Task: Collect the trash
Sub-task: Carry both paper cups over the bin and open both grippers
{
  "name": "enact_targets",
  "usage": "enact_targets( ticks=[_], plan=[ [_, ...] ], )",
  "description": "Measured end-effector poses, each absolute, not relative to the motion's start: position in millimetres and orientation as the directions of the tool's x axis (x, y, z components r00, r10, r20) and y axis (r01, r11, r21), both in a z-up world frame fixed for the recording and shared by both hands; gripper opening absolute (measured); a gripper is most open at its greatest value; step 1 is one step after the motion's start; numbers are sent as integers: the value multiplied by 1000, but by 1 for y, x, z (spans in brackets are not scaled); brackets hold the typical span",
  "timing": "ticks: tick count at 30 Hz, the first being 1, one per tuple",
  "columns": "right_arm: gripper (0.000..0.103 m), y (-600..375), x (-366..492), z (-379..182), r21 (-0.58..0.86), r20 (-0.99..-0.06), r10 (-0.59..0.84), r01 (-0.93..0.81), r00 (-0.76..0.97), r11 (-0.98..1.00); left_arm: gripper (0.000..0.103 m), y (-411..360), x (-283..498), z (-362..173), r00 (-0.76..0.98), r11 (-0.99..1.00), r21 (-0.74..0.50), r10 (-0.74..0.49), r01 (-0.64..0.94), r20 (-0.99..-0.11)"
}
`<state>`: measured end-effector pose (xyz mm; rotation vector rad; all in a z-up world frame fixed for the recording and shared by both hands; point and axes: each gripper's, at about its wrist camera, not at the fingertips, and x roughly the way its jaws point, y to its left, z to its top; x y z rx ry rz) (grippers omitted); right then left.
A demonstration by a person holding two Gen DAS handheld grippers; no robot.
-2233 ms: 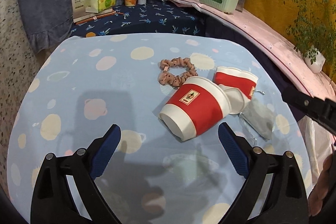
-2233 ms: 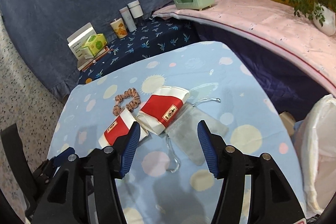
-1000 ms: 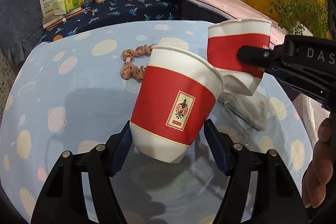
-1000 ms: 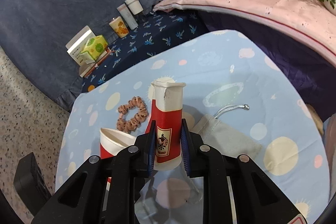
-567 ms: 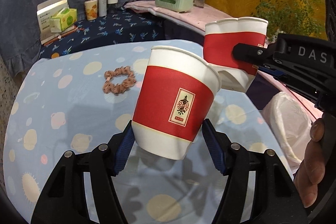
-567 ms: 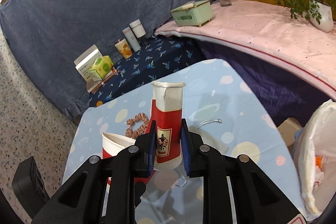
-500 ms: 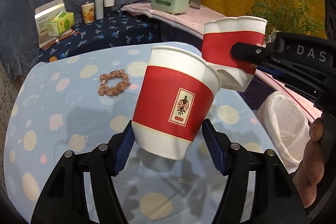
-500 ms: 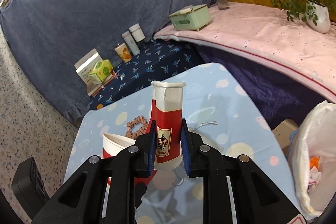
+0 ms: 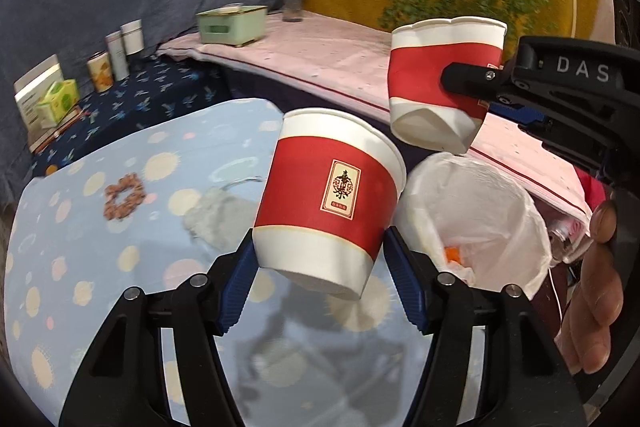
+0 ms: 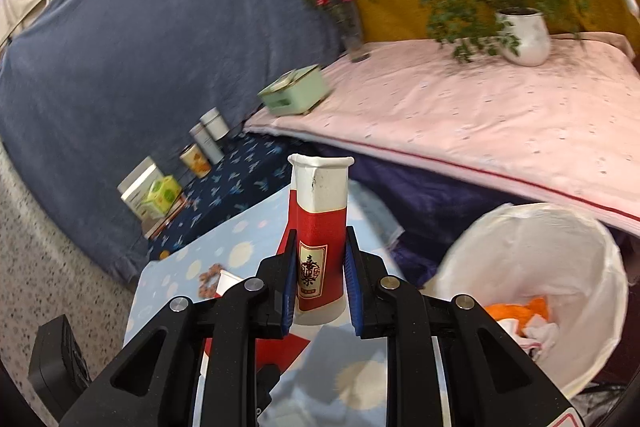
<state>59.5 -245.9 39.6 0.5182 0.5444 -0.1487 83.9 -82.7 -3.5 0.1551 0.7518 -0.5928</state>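
Note:
My left gripper (image 9: 320,267) is shut on a red and white paper cup (image 9: 328,195) and holds it upright in the air over the table's right edge. My right gripper (image 10: 319,283) is shut on a second, squashed paper cup (image 10: 320,227), which also shows in the left wrist view (image 9: 440,95) above and right of the first cup. A white-lined trash bin (image 9: 476,211) with orange and white waste inside stands below both cups; it also shows in the right wrist view (image 10: 532,279) at lower right.
On the blue spotted tablecloth (image 9: 80,267) lie a pink scrunchie (image 9: 122,195) and a grey drawstring pouch (image 9: 220,219). Beyond are a green box (image 9: 232,23), tins and cartons on a dark cloth, a flower vase and a potted plant (image 10: 524,35) on a pink ledge.
Both grippers took hold of the cups on the table, lifted them and carried them right, toward the trash bin, which has come into fuller view.

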Motion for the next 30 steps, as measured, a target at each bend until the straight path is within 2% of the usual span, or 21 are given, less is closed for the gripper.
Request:
enact_targets(
  ticks=[4, 5, 6, 7, 16, 26, 28, 30],
  plan=[
    [20, -286, 34, 38, 442, -527, -60, 334, 848, 832, 58, -120, 72, -4, 551, 791, -60, -476, 608, -686],
    [20, -298, 26, 36, 444, -530, -78, 355, 844, 823, 44, -128, 69, -4, 541, 782, -62, -484, 621, -688],
    [20, -306, 20, 34, 444, -533, -92, 371, 841, 816, 24, -137, 69, -6, 516, 766, -66, -492, 640, -701],
    [20, -315, 14, 31, 444, -538, -107, 389, 836, 807, 23, -147, 70, -9, 493, 757, -67, -487, 650, -721],
    [20, -364, -25, -6, 429, -601, -167, 493, 781, 757, 21, -204, 65, -34, 428, 716, -78, -497, 693, -755],
    [22, -364, -27, -45, 394, -667, -159, 525, 728, 755, 22, -194, 72, -48, 431, 747, -76, -459, 660, -777],
    [25, -360, -24, -48, 386, -678, -154, 526, 719, 758, 31, -189, 73, -47, 439, 758, -74, -452, 648, -777],
    [28, -355, -22, -49, 368, -682, -164, 529, 712, 765, 49, -186, 74, -46, 459, 771, -65, -442, 634, -771]
  ],
)
